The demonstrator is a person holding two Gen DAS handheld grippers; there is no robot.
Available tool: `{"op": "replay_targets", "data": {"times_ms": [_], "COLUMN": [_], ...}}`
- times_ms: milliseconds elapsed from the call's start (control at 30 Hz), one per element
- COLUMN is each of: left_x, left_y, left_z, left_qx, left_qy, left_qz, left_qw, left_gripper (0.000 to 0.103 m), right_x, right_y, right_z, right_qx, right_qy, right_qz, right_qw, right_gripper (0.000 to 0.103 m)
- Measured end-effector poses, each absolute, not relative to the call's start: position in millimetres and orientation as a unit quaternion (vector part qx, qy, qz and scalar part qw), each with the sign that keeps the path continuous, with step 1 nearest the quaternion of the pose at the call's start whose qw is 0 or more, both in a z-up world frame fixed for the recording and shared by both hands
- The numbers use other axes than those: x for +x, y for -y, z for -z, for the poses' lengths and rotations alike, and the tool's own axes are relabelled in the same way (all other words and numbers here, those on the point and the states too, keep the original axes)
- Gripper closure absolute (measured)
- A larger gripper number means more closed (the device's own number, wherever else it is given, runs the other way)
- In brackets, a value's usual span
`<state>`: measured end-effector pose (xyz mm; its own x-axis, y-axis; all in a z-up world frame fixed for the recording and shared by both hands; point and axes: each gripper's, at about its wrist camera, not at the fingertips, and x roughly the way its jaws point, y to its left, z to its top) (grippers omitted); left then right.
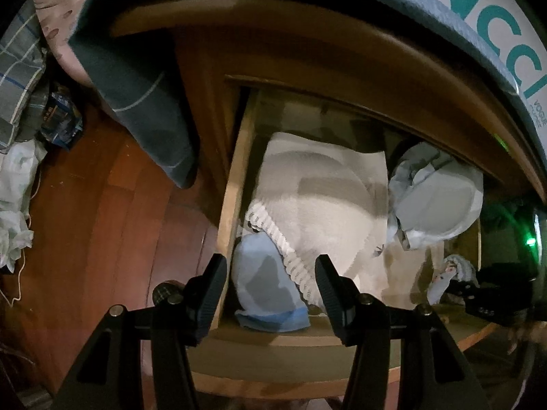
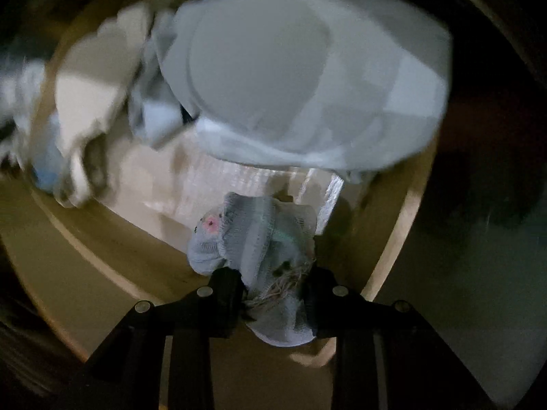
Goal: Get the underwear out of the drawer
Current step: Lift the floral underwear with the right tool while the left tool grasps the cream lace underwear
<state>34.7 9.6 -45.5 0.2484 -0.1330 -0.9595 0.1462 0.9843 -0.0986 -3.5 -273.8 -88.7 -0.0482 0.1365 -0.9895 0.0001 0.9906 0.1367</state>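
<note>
Two grippers: keep your right gripper [image 2: 275, 299] pinching the small grey underwear [image 2: 254, 235] clear of the drawer [image 2: 407, 225], left gripper [image 1: 271, 290] spread.

Both wrist views overlook drawer [image 1: 236, 184], right blurrily closer.
</note>
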Motion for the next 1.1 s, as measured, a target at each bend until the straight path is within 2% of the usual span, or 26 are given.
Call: {"op": "replay_targets", "data": {"times_ms": [200,433,500,567,867,1100], "left_x": [34.0,25.5,22.6,20.1,17.3,23.8], "left_y": [-2.5,20.6,30.2,40.6,74.9,96.1], "left_z": [48.5,53.1,53.7,55.9,81.4,100.2], "left_qx": [0.015,0.034,0.052,0.068,0.147,0.201], "left_qy": [-0.612,-0.615,-0.610,-0.609,-0.631,-0.636], "left_qz": [0.094,0.131,0.136,0.150,0.144,0.117], "left_qw": [0.785,0.777,0.779,0.776,0.748,0.736], "left_gripper": [0.048,0.048,0.041,0.039,0.039,0.039], "right_x": [-13.0,-34.5,-35.4,-41.7,-45.3,-45.6], "right_y": [293.0,314.6,316.0,312.4,323.7,306.0], "right_z": [68.8,66.4,69.5,83.4,73.6,91.0], "right_qx": [0.199,0.286,0.281,0.264,0.269,0.257], "right_qy": [-0.679,-0.633,-0.640,-0.644,-0.635,-0.641], "right_qz": [-0.029,-0.001,0.001,0.009,0.016,0.007], "right_qw": [0.706,0.720,0.715,0.718,0.724,0.723], "right_gripper": [0.075,0.075,0.075,0.075,0.074,0.073]}}
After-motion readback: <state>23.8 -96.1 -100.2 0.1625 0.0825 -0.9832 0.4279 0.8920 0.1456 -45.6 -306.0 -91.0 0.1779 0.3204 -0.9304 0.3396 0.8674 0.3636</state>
